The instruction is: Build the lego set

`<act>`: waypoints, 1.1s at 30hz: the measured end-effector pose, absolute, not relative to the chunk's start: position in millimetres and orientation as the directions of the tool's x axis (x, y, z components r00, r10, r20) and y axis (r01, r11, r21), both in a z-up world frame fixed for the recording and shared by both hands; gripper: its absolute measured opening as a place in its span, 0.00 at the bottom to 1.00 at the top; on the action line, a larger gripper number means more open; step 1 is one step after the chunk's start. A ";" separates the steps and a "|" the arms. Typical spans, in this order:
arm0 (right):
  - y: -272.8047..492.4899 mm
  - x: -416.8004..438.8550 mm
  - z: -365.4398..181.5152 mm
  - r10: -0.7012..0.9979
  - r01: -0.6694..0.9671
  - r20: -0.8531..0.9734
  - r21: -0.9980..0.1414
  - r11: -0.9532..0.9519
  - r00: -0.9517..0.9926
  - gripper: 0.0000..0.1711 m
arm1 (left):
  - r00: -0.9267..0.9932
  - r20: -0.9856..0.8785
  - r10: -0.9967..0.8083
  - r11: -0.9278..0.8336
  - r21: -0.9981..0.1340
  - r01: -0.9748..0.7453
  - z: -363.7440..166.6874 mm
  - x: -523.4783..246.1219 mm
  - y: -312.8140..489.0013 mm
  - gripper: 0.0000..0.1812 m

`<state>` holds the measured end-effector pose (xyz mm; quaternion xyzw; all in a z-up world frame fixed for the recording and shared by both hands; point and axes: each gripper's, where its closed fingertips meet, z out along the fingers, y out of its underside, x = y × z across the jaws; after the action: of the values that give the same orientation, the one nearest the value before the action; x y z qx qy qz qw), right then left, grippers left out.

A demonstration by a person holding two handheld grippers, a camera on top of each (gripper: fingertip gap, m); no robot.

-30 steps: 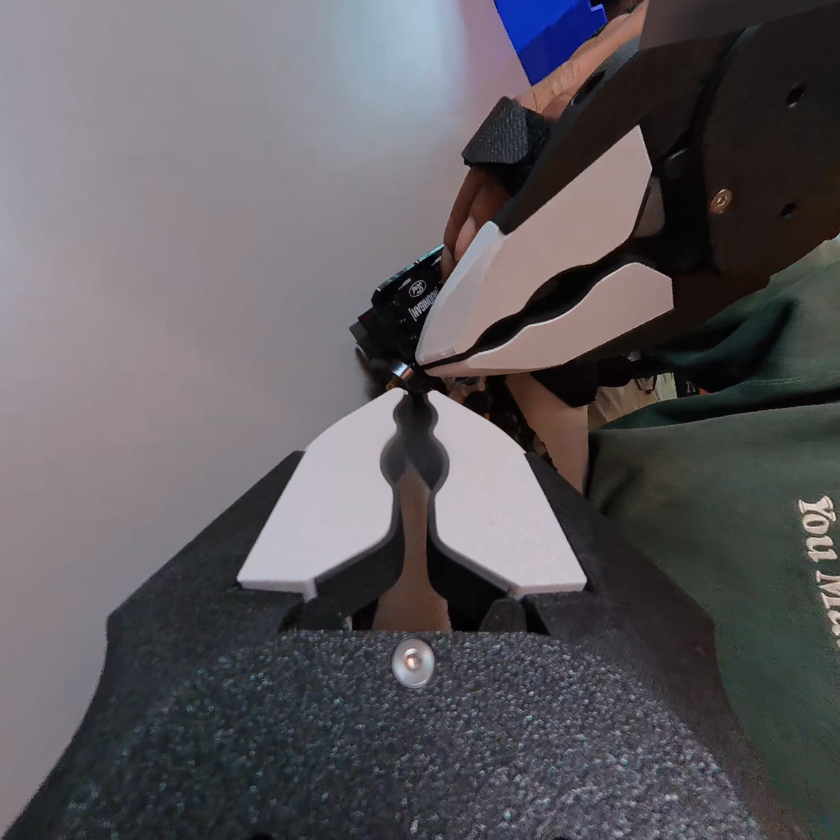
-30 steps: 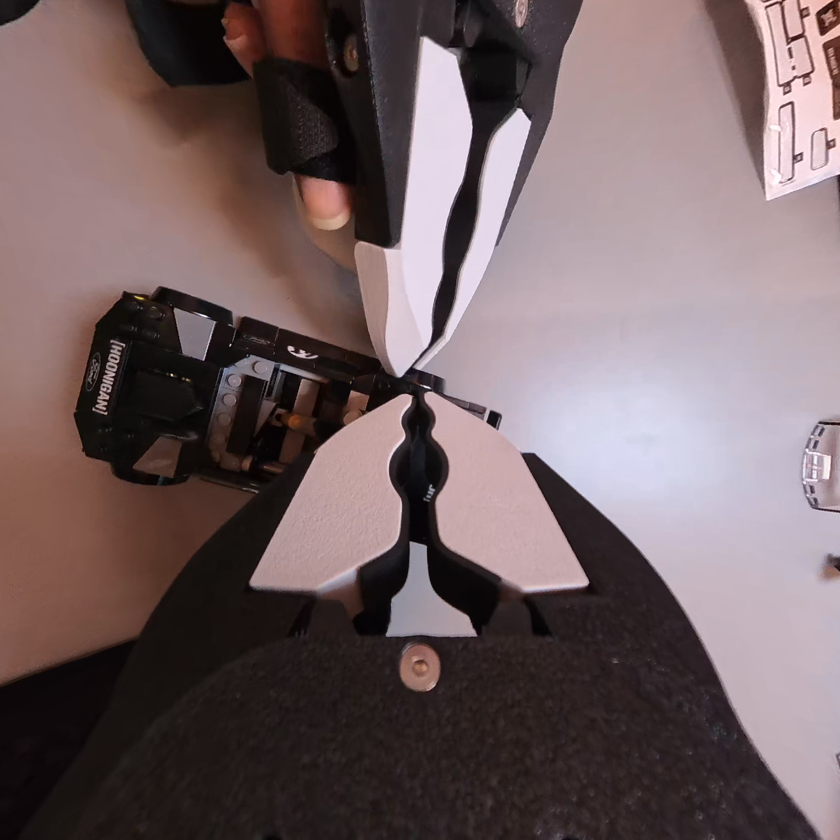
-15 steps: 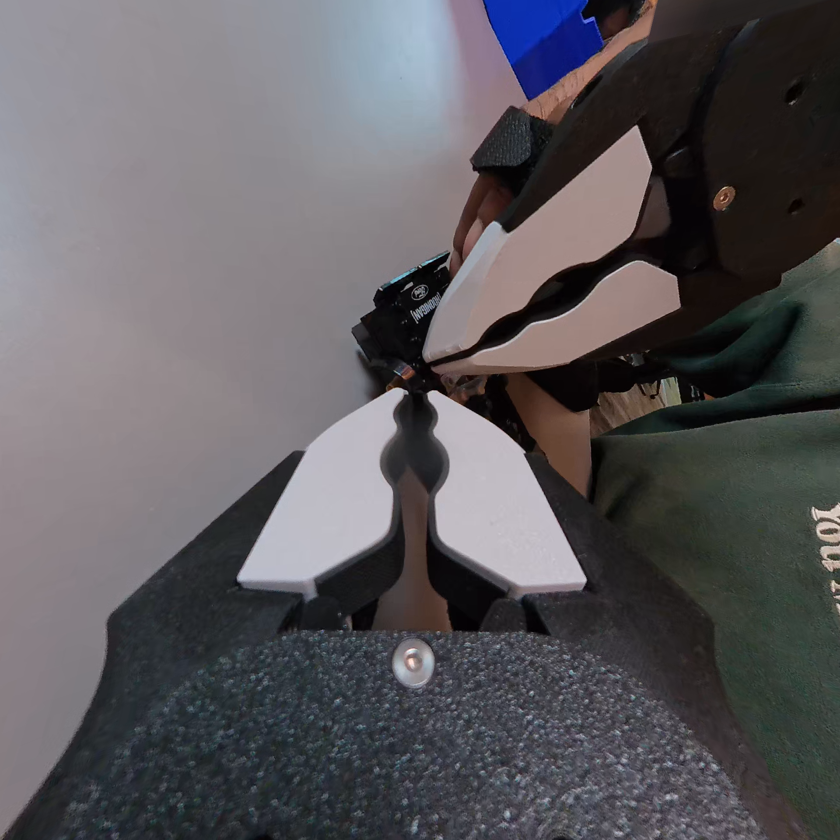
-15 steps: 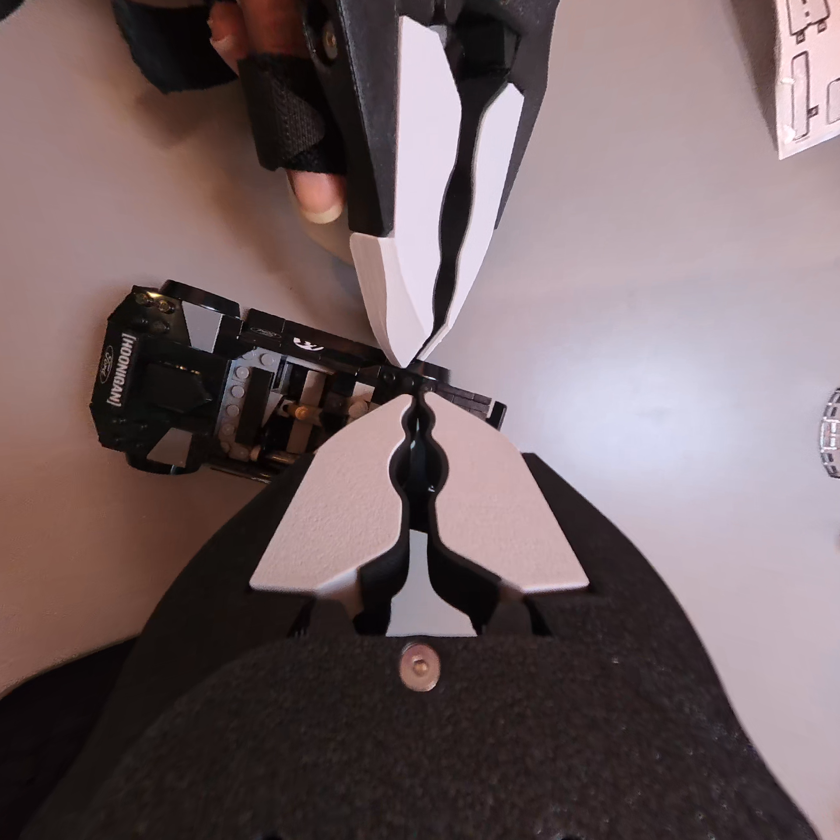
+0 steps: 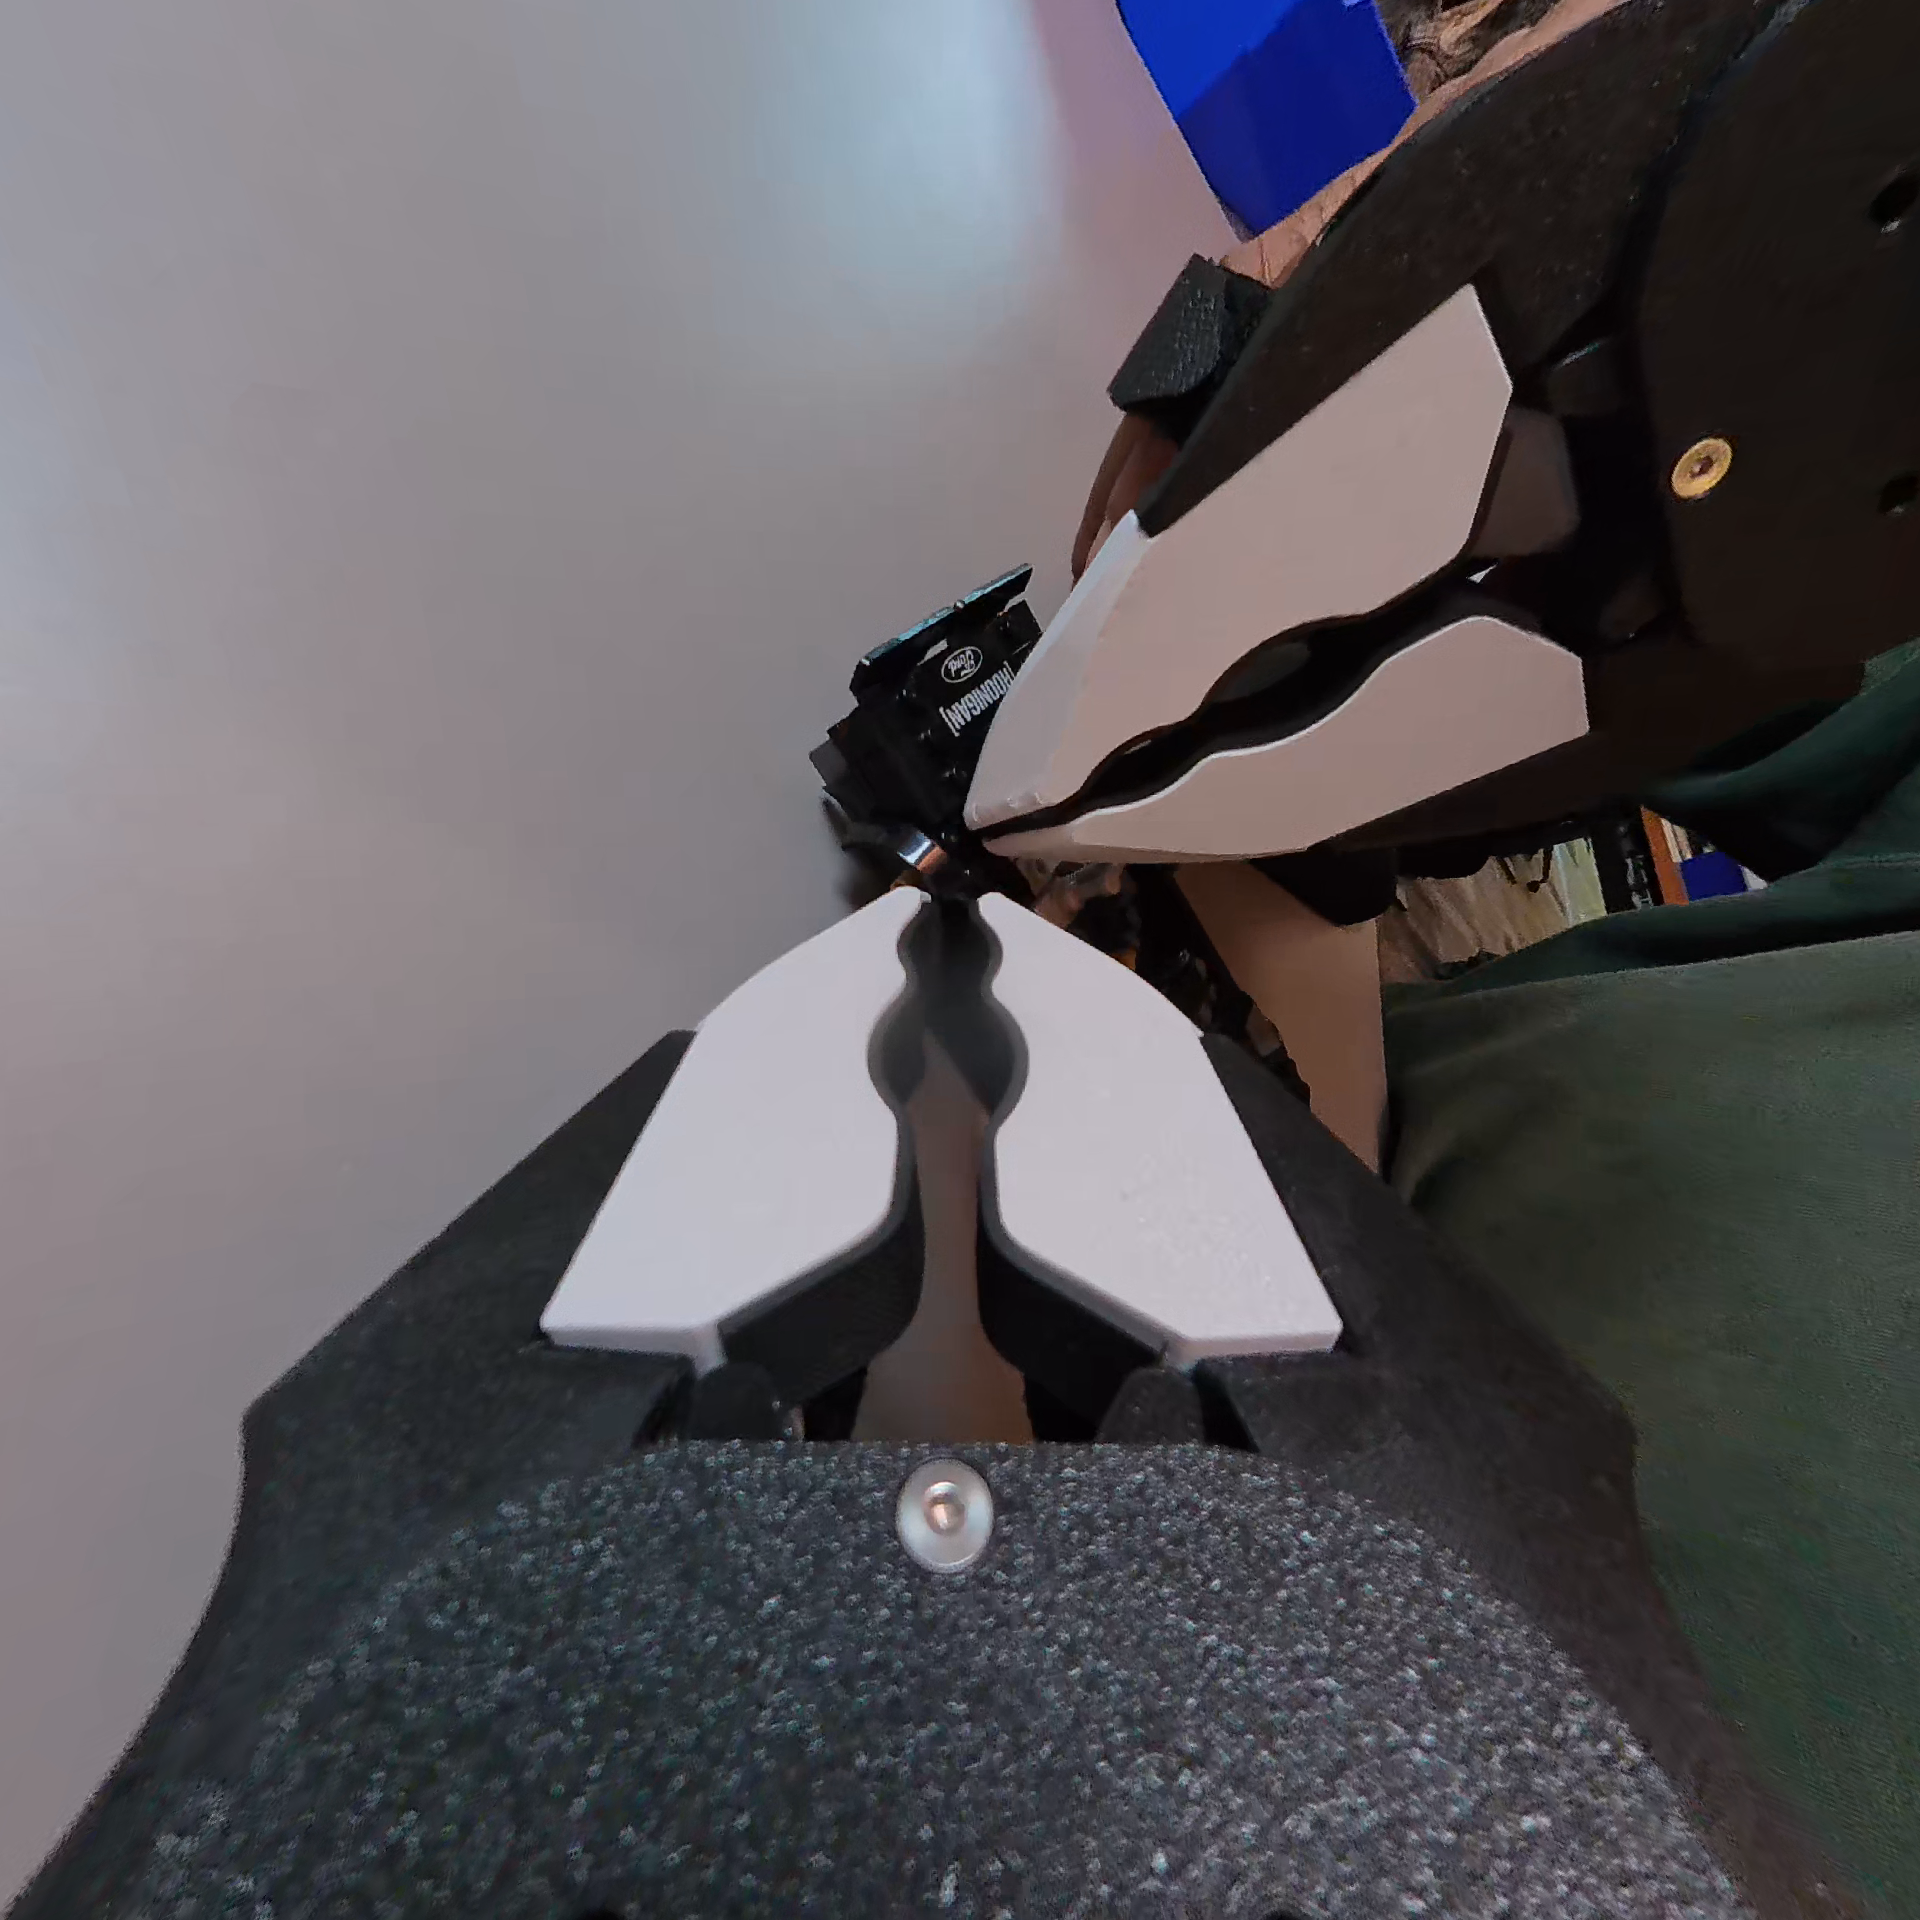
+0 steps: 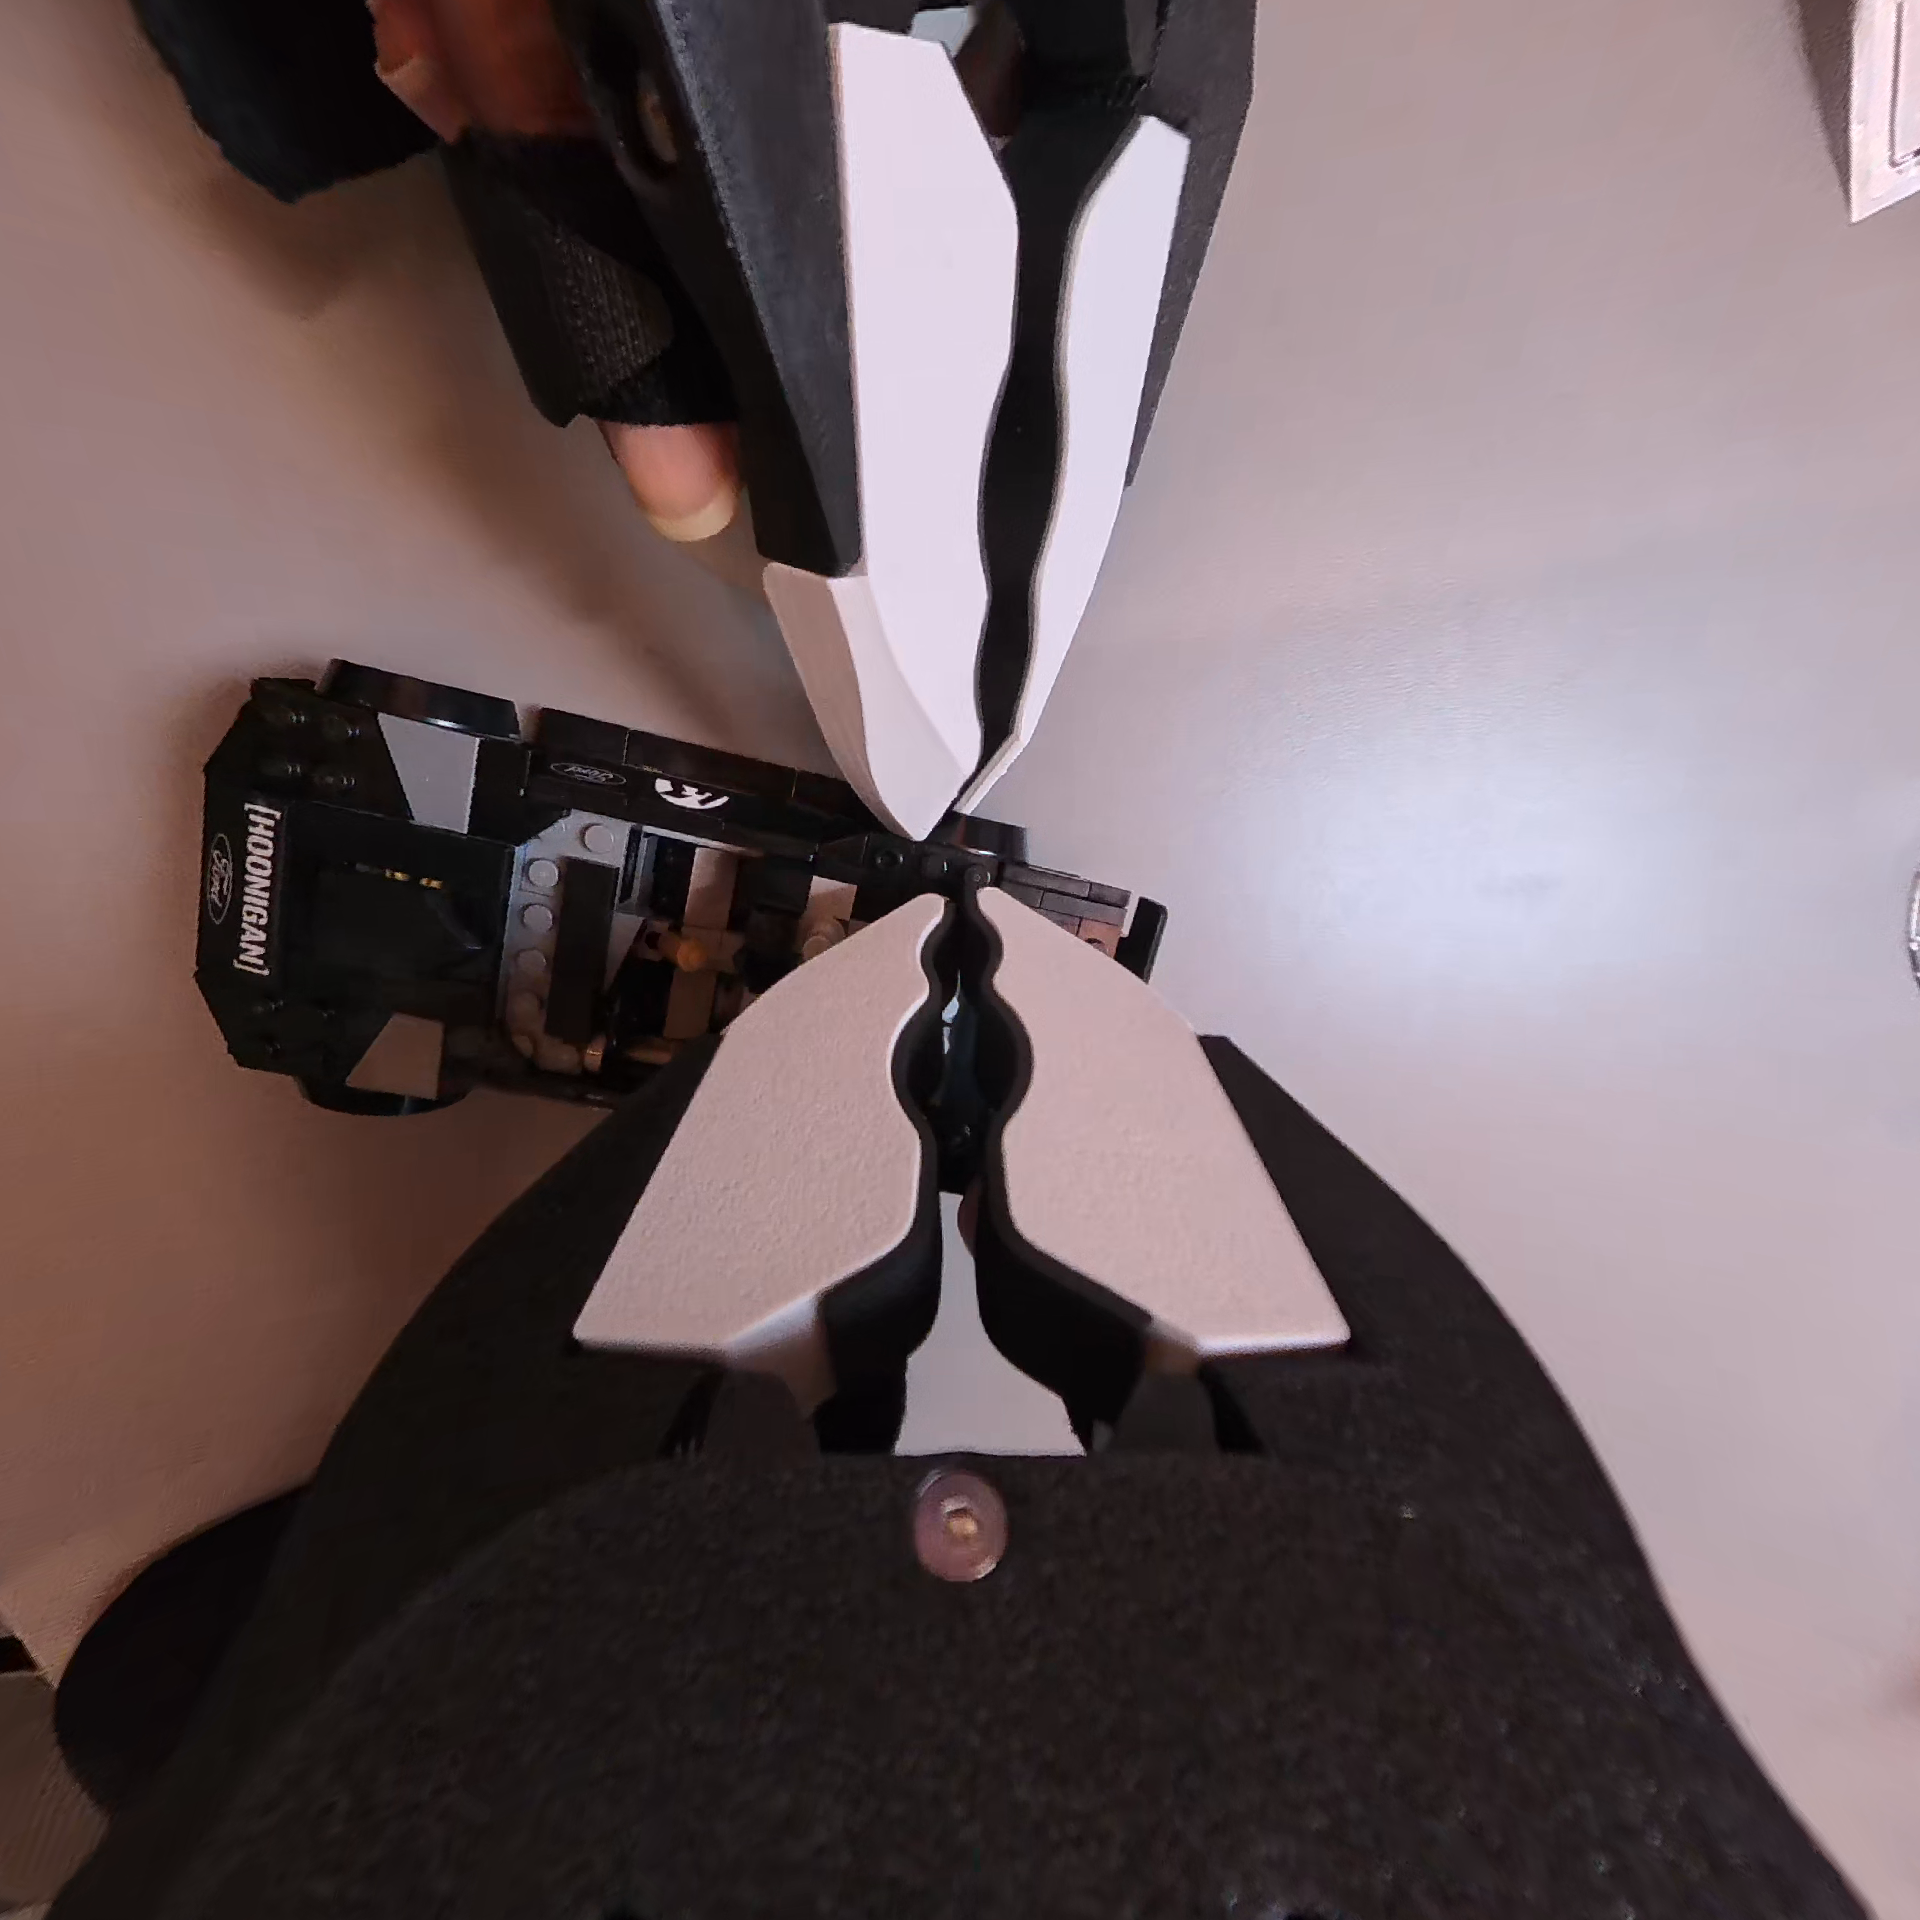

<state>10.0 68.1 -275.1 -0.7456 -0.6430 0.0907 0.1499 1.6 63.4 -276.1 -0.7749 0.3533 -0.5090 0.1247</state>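
A black lego car (image 6: 416,883) lies on the white table (image 6: 1455,727), with grey and tan parts showing in its open middle. It also shows in the left wrist view (image 5: 925,717). My right gripper (image 6: 961,894) is shut, its tips pinching a small black piece (image 6: 975,878) at the car's rear edge. My left gripper (image 6: 945,826) comes down from the top, shut, its tips touching the same spot on the car. In the left wrist view my left gripper (image 5: 951,899) meets my right gripper (image 5: 982,821) tip to tip. The car's rear is hidden under my right fingers.
A printed paper sheet (image 6: 1886,104) lies at the far right corner. A clear part (image 6: 1912,935) pokes in at the right edge. A blue box (image 5: 1278,94) stands at the back. A person's green sleeve (image 5: 1662,1143) fills the right side, and a strapped hand (image 6: 675,478) holds my left gripper. Less than 4 cm separates the two grippers' tips.
Both grippers stay shut and tip to tip at the car's rear. The right wrist view has shifted, so the paper sheet and clear part have slid toward the right edge.
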 end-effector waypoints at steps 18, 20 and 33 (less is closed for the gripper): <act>75.7 46.0 -223.5 0.896 0.547 0.004 -0.794 -0.267 0.444 0.26 | 0.330 0.534 -0.778 -0.622 -0.730 -0.285 -233.6 -34.7 56.8 0.18; 71.1 62.7 -233.1 0.888 0.512 -0.052 -0.801 -0.310 0.456 0.33 | 0.372 0.440 -0.817 -0.563 -0.749 -0.350 -239.5 -40.0 35.5 0.23; 59.3 55.7 -273.5 0.887 0.540 -0.182 -0.735 -0.410 0.424 0.32 | 0.426 0.142 -0.894 -0.393 -0.706 -0.589 -284.8 -16.5 -14.8 0.51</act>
<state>55.7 59.3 -273.5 -0.7885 -0.4525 0.2883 0.3008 -16.5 -14.8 -284.8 -0.7924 0.4678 -0.2615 0.2913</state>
